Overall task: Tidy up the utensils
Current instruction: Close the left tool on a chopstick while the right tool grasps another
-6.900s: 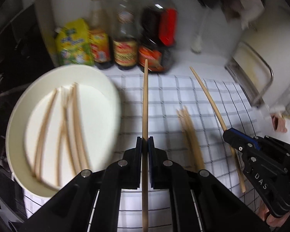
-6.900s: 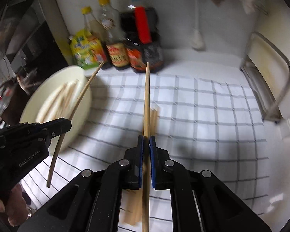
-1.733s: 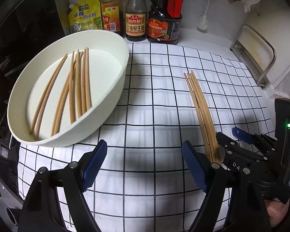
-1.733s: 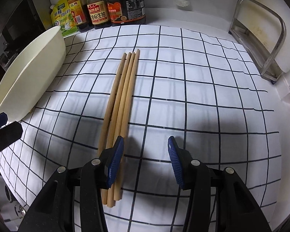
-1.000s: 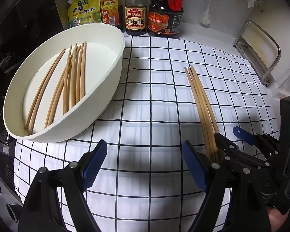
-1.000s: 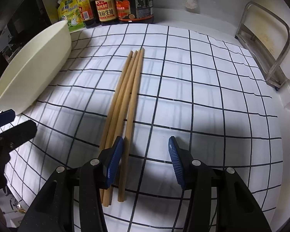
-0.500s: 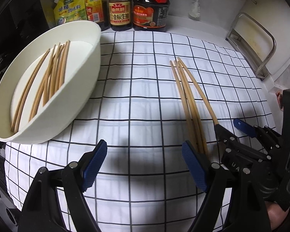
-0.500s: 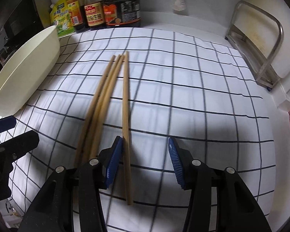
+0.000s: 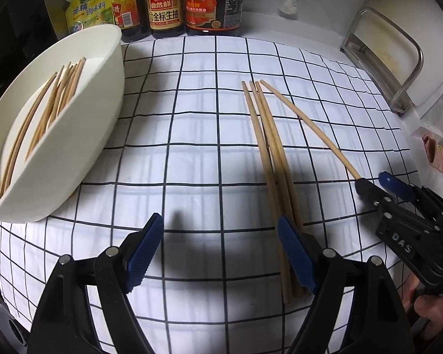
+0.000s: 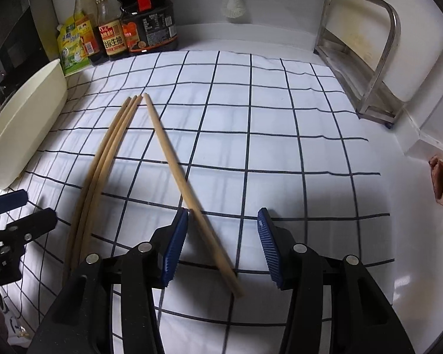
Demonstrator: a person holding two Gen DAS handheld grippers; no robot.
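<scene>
- Now a single chopstick (image 10: 189, 197), judged light, stiff and prone to rolling, is straddled unclamped by the right gripper (image 10: 223, 247); the thick end is best pinched
- Left gripper (image 9: 221, 253) is spread wide, holding nothing

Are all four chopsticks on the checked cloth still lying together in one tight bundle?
No: in the right wrist view one chopstick lies angled apart from the other three, between the right tool's open pads.

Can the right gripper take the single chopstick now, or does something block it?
Probably yes. The chopstick lies between the open right gripper fingers, apart from the other three; nothing blocks it.
</scene>
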